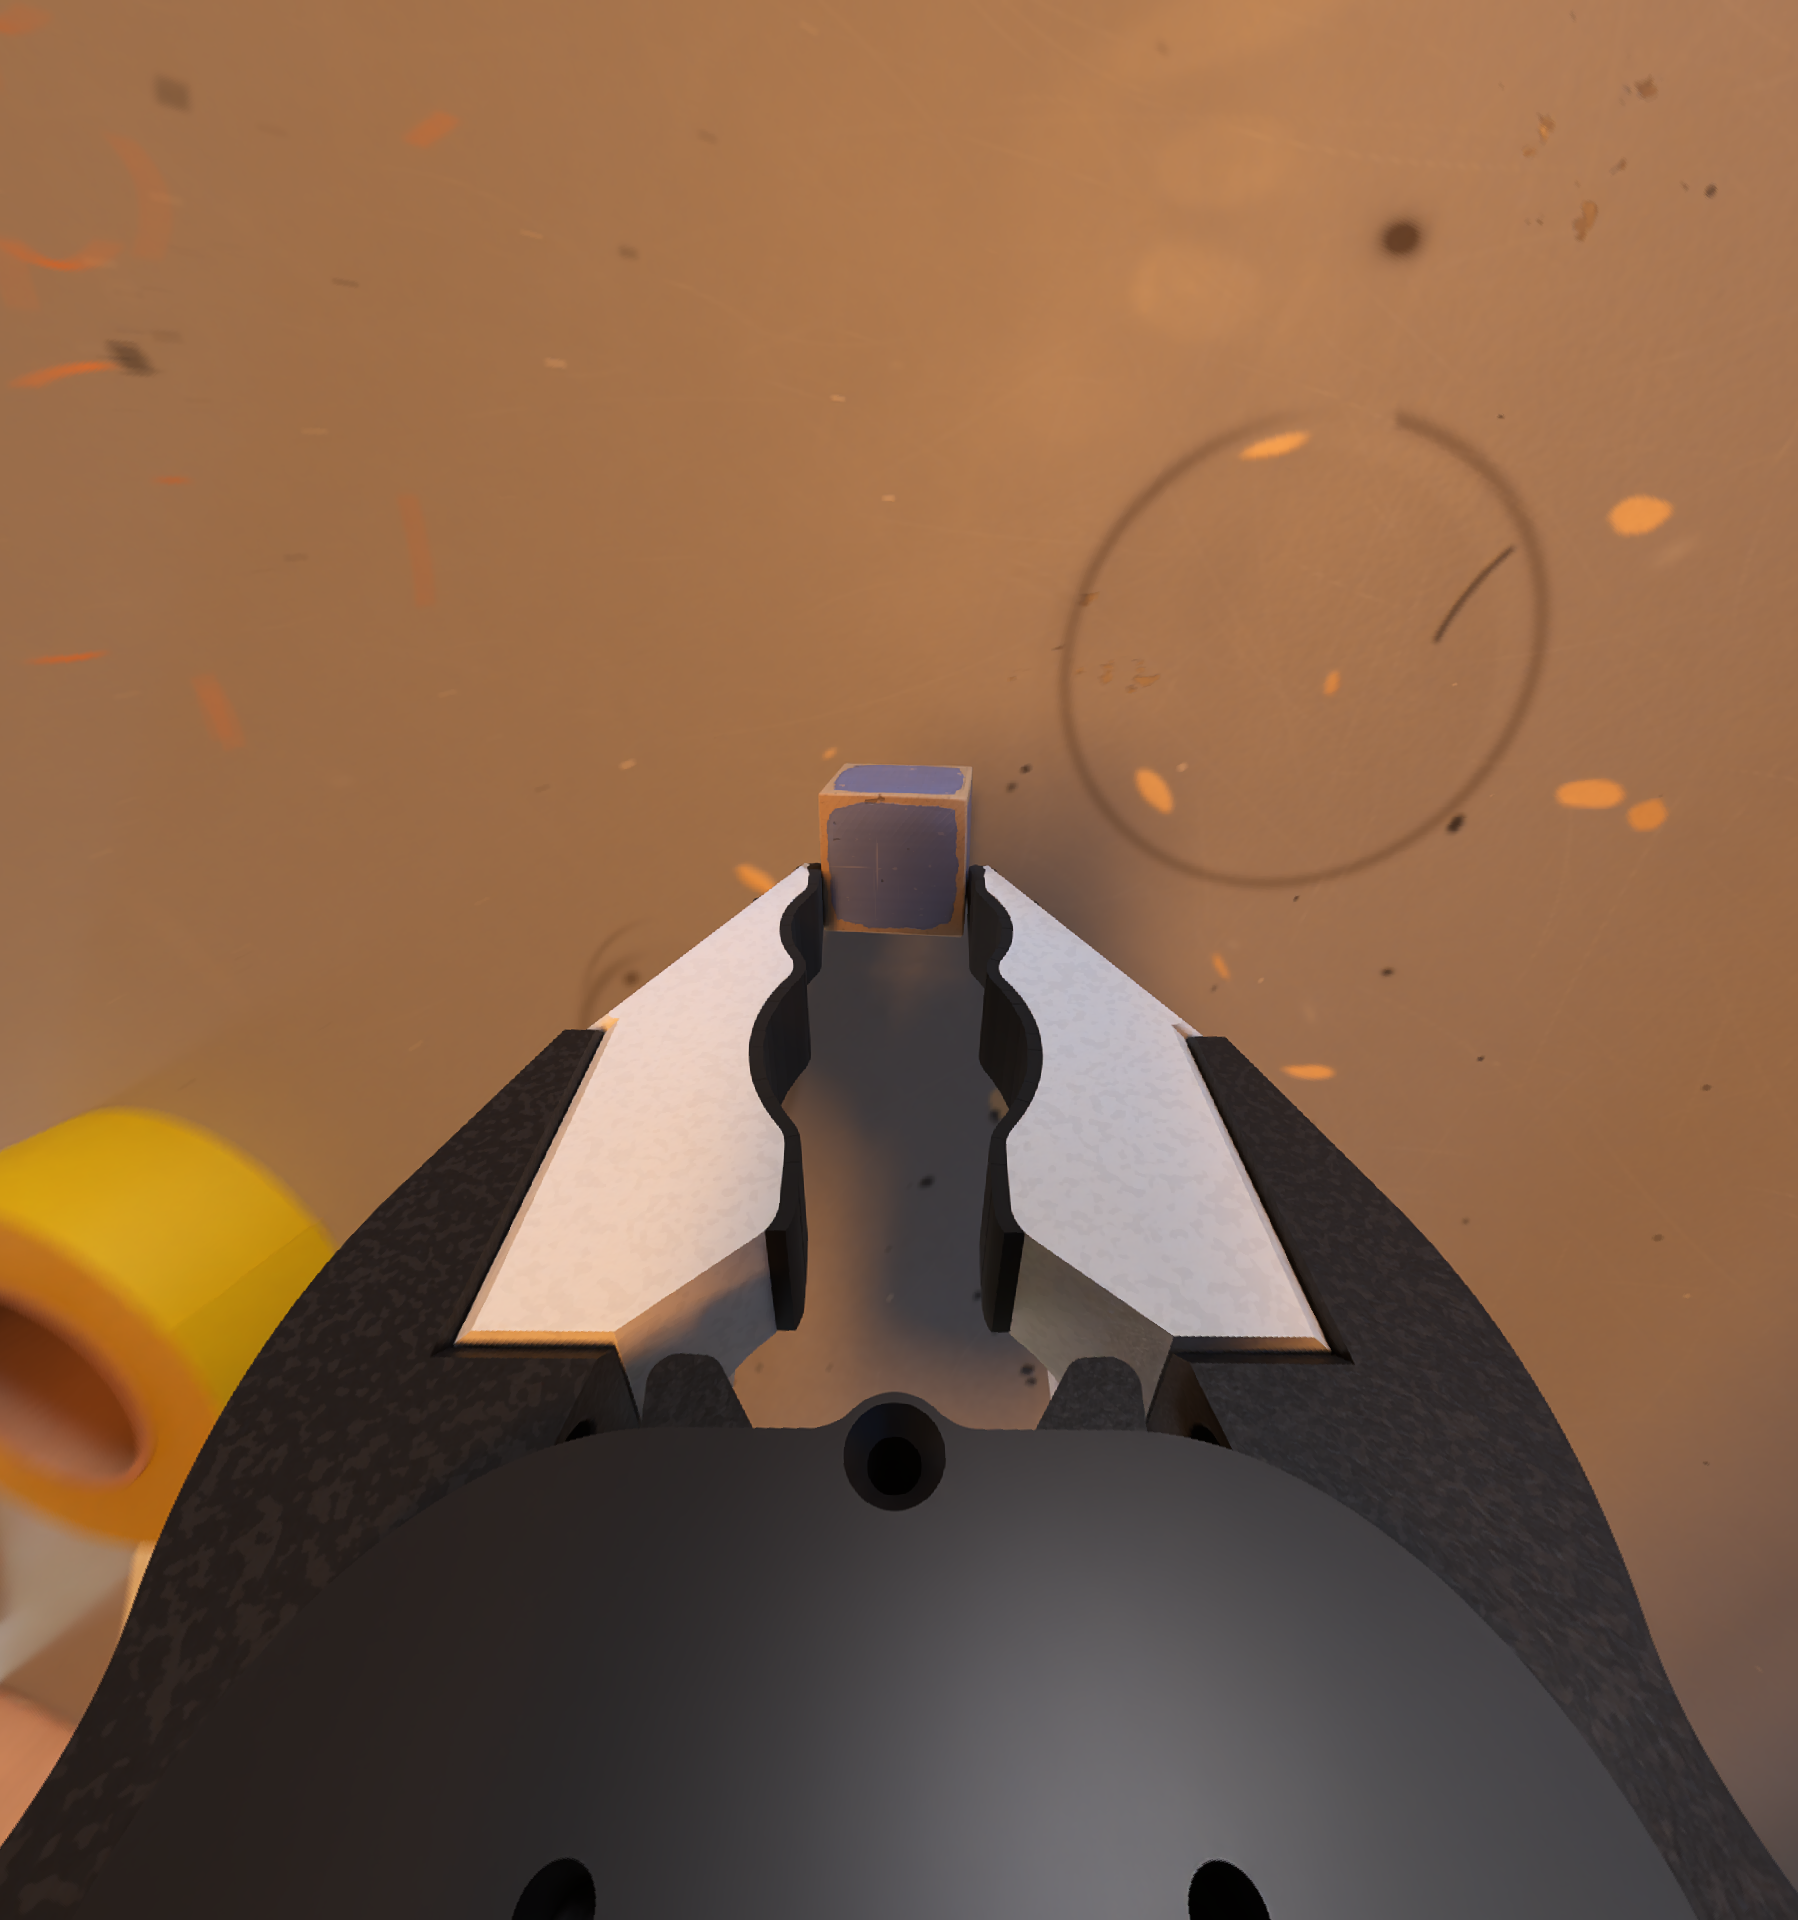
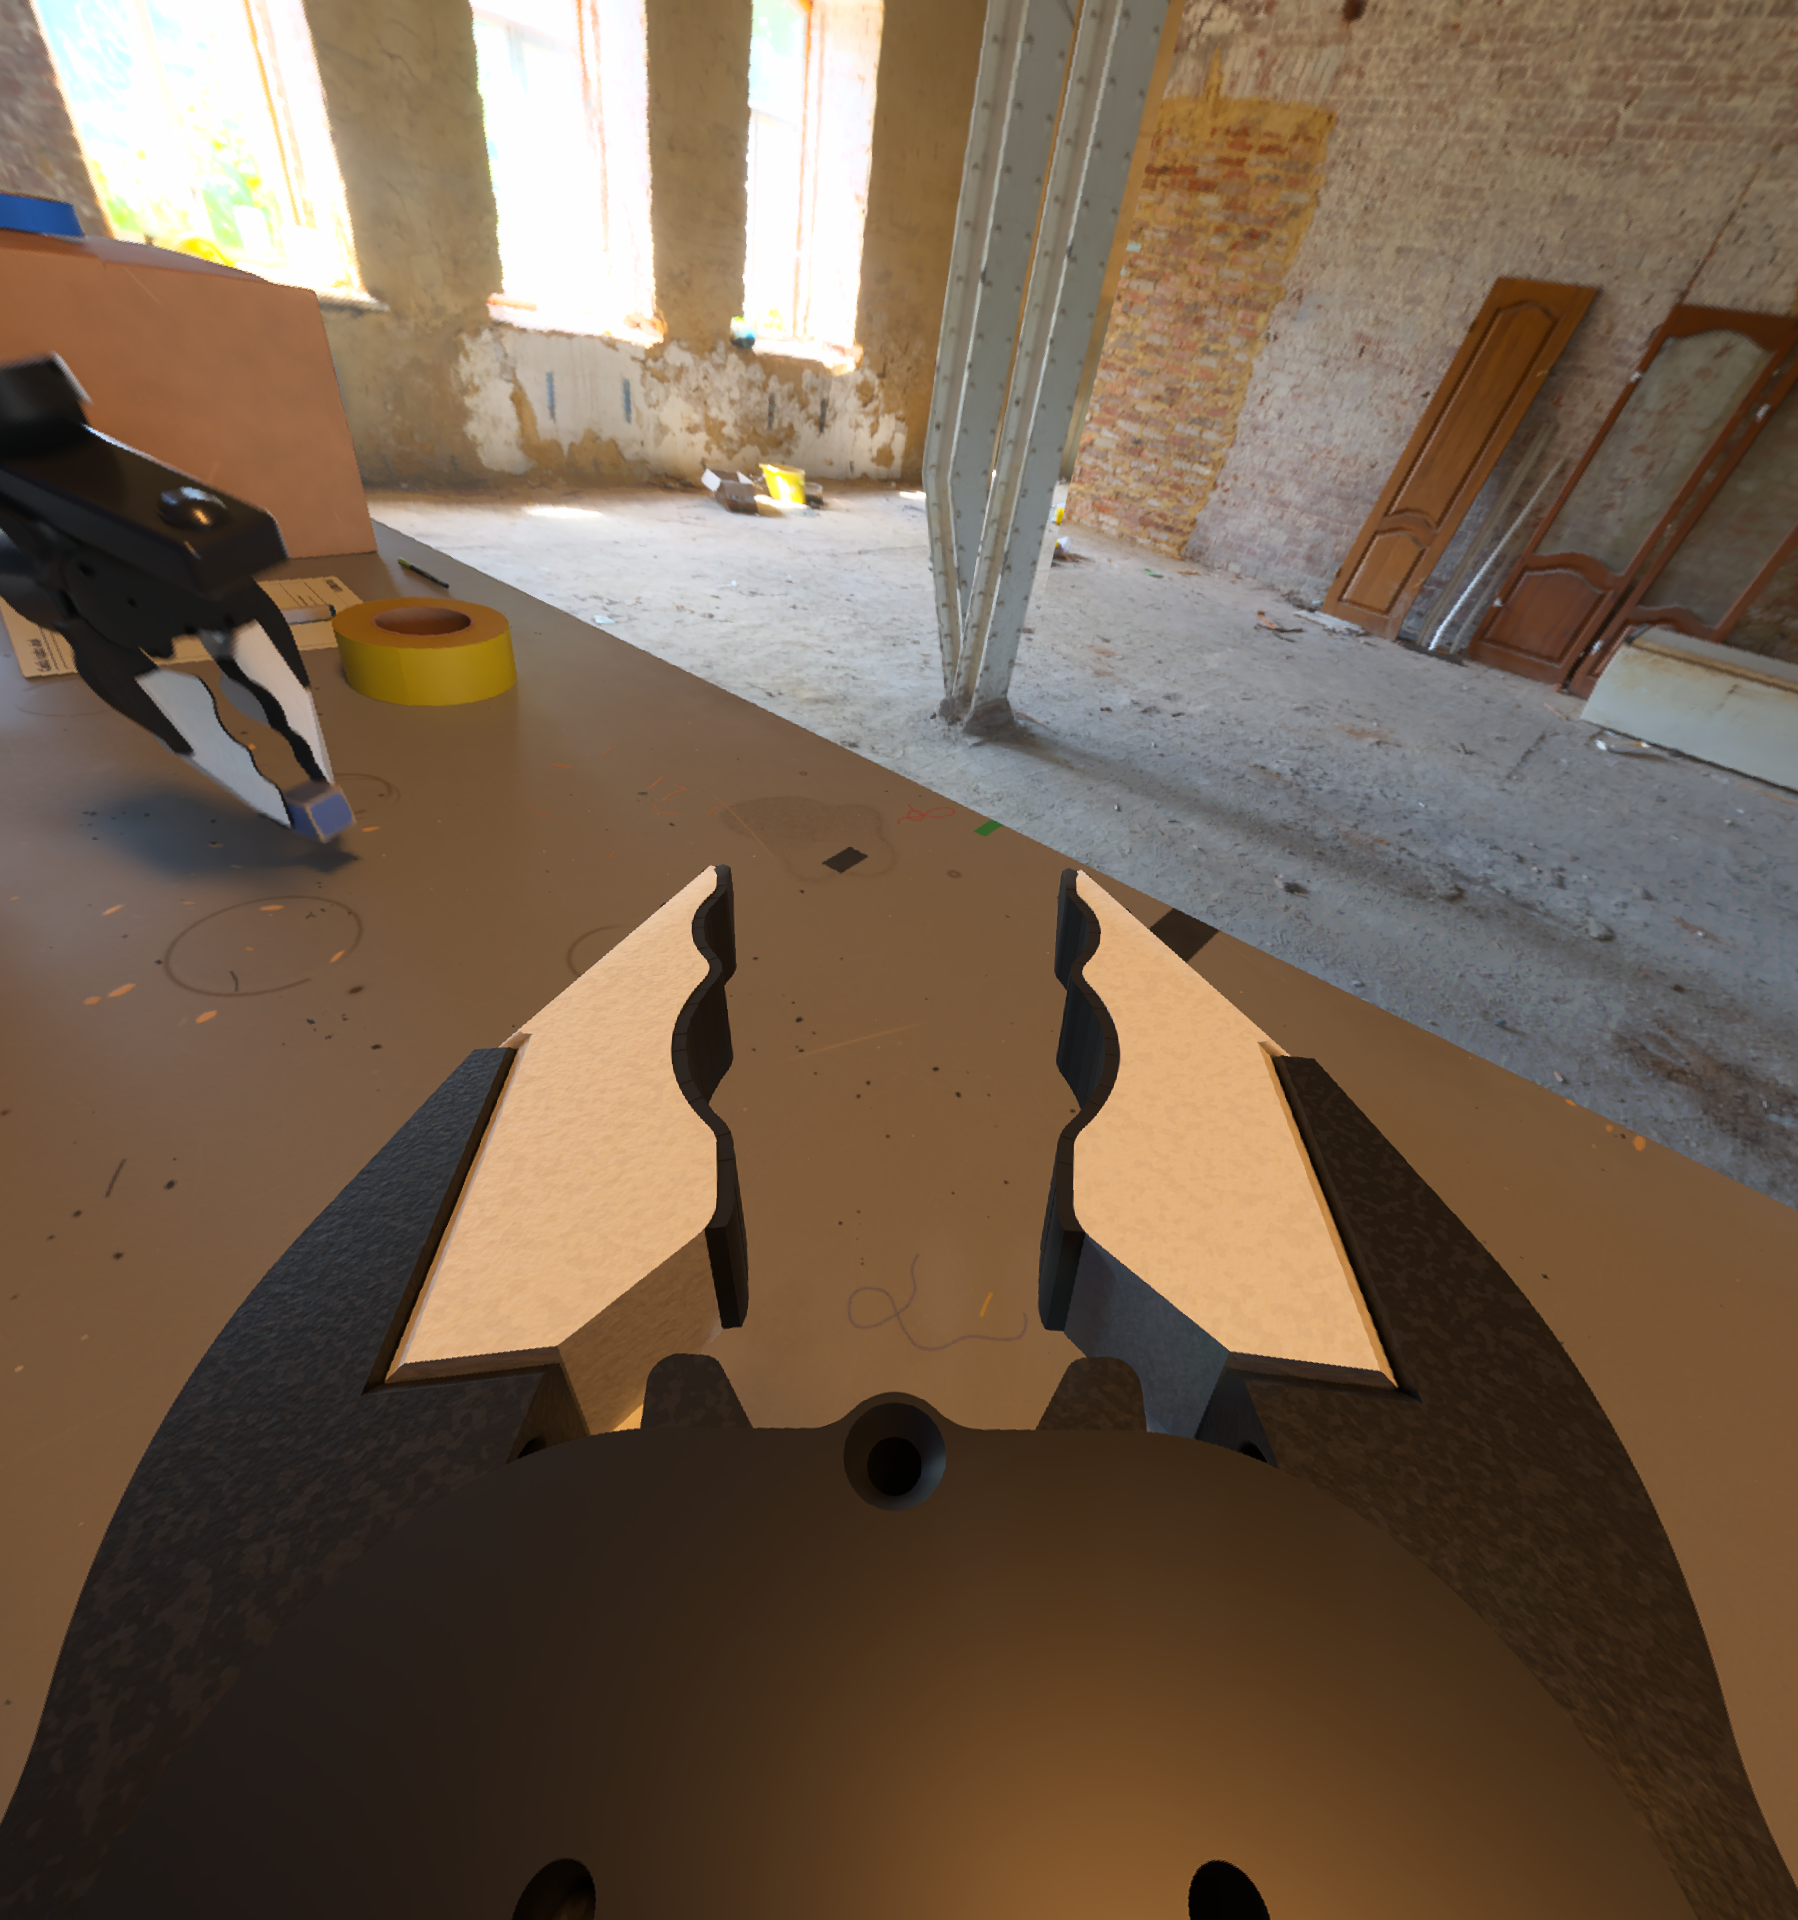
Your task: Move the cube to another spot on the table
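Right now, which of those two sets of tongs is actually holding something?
The left tongs, far off beside the yellow tape roll, pinch the small blue cube at their tips. The right tongs gape open over bare table.

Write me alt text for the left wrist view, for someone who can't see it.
The left gripper pinches a small blue cube with tan edges between its fingertips, above a scuffed brown table. A yellow tape roll sits blurred at the lower left, and a faint ring mark stains the table to the right.
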Action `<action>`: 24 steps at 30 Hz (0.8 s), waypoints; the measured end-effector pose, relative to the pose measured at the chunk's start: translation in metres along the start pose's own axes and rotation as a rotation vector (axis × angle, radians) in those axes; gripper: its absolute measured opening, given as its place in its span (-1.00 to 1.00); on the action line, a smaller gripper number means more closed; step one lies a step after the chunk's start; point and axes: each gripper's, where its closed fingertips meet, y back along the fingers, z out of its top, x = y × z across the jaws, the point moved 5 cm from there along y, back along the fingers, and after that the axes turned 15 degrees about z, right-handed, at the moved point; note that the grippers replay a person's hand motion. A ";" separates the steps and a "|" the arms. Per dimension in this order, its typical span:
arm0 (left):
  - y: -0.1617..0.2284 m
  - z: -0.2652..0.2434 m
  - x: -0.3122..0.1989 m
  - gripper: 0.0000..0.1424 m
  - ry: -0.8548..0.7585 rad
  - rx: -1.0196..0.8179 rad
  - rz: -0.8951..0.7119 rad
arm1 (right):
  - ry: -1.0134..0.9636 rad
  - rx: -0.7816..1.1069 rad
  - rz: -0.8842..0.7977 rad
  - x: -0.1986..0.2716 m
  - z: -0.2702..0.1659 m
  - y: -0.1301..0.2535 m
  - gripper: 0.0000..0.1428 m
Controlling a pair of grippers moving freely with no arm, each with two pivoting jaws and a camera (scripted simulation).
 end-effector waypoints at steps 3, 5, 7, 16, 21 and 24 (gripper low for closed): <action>0.033 -0.005 0.023 -0.62 0.048 -0.027 0.190 | 0.005 0.018 0.000 0.000 -0.002 -0.001 -0.13; 0.065 -0.003 0.039 -0.62 0.117 -0.059 0.359 | 0.008 0.024 -0.002 0.000 -0.002 0.000 -0.13; 0.100 0.012 0.044 -0.62 0.170 -0.176 0.467 | 0.007 0.022 -0.002 0.000 -0.001 0.000 -0.14; 0.106 0.203 -0.091 -0.62 -0.046 -0.670 0.040 | -0.003 0.020 0.014 0.001 0.000 0.001 -0.16; 0.049 0.242 -0.141 -0.62 -0.141 -0.516 -0.107 | -0.001 0.038 0.030 0.003 -0.001 0.001 -0.16; 0.033 0.247 -0.156 -0.62 -0.240 -0.450 -0.092 | -0.010 0.046 0.043 0.002 -0.003 0.000 -0.16</action>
